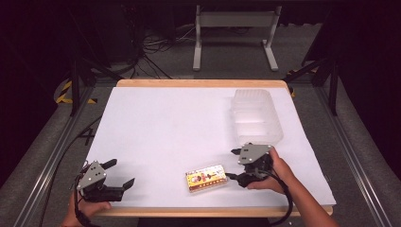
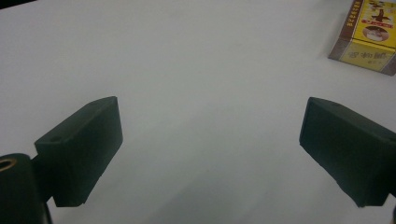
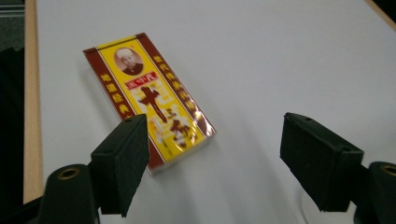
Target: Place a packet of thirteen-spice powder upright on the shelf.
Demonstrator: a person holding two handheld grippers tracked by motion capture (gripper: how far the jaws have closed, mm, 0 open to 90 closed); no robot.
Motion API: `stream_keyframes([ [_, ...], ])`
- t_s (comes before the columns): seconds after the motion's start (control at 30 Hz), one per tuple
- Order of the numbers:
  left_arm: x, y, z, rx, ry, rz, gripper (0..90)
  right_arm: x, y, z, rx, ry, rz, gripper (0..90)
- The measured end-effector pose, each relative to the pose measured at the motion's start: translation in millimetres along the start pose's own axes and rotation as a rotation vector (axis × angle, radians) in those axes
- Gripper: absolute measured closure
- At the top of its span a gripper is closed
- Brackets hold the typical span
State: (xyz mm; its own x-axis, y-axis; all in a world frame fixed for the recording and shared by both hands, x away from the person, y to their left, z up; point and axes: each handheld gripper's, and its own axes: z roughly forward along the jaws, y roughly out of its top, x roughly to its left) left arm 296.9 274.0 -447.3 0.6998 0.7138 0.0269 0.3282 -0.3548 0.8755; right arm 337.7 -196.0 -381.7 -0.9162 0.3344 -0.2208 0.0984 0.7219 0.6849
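A flat yellow and dark red box (image 1: 206, 178) lies on the white table sheet near the front edge. My right gripper (image 1: 231, 164) is just to its right, held in a hand, with its jaws pointing left toward the box. In the right gripper view the gripper (image 3: 215, 120) is open, and the box (image 3: 149, 100) lies flat ahead, its near end partly behind the left jaw; nothing is between the pads. My left gripper (image 1: 122, 172) rests at the front left, wide open (image 2: 211, 106) and empty. The box's corner (image 2: 371, 35) shows at that view's top right.
A clear plastic container (image 1: 257, 116) stands empty at the back right of the table, just beyond the right gripper. The table's wooden edge (image 1: 198, 212) runs along the front. A metal frame stands on the floor behind the table.
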Motion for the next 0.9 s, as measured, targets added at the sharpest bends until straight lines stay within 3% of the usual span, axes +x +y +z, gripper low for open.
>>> stream_keyframes([
  [0.13, -0.4, -0.9, -1.1, 0.000, 0.000, 0.002, 6.6, 4.7, 13.8, 14.8, 0.015, 0.053, -0.045, 23.4],
  [0.4, 0.2, -2.4, -2.7, 0.000, -0.001, -0.001, 6.6, 23.8, 45.6, 62.8, 0.094, 0.193, -0.162, 20.8],
  [0.9, -0.6, -3.6, -3.4, 0.006, -0.005, 0.001, 6.6, 38.8, 66.1, 105.9, 0.220, 0.288, -0.252, 19.6],
])
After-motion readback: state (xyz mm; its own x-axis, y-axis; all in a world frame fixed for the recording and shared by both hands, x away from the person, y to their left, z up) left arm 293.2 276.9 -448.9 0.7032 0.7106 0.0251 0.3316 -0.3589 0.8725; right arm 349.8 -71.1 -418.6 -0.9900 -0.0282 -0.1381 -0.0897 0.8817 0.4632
